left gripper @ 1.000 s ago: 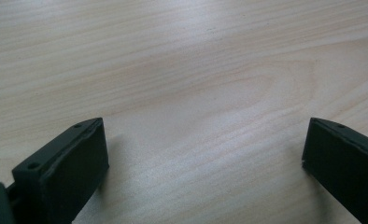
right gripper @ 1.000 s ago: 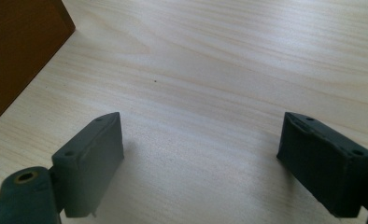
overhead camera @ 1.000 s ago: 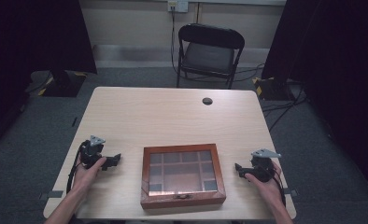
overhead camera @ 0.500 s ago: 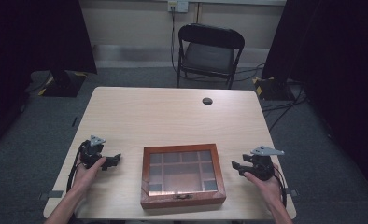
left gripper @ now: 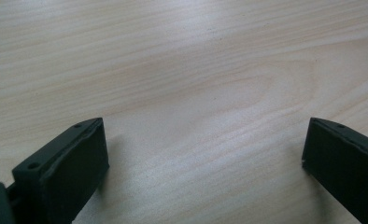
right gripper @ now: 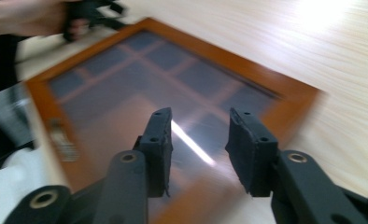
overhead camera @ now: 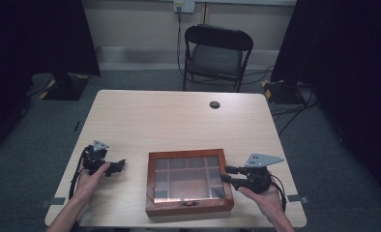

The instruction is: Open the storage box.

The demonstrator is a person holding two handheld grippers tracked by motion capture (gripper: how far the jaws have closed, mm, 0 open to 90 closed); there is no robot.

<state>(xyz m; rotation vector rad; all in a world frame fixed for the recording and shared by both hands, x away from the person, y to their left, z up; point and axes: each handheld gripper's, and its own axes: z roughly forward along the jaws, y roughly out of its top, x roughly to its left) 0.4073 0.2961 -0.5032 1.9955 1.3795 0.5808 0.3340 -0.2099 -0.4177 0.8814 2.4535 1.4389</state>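
Note:
A shut wooden box [overhead camera: 188,181] with a glass lid over several compartments lies near the table's front edge. My right gripper [overhead camera: 226,174] hovers at the box's right side, pointing left over its lid. In the right gripper view the box [right gripper: 126,84] is blurred below the right gripper [right gripper: 198,140]. Its jaws have just been closing; a narrow gap remains with nothing between them. My left gripper [overhead camera: 118,166] rests on the table to the left of the box, pointing at it. In the left gripper view, the left gripper [left gripper: 203,158] stands wide open over bare wood.
The light wooden table [overhead camera: 179,121] has a black cable grommet [overhead camera: 214,104] near its far edge. A black folding chair [overhead camera: 216,53] stands behind the table. Cables run across the floor at the right.
My right gripper has risen and moved left toward the box, and its jaws have narrowed. The left gripper and the box have stayed put.

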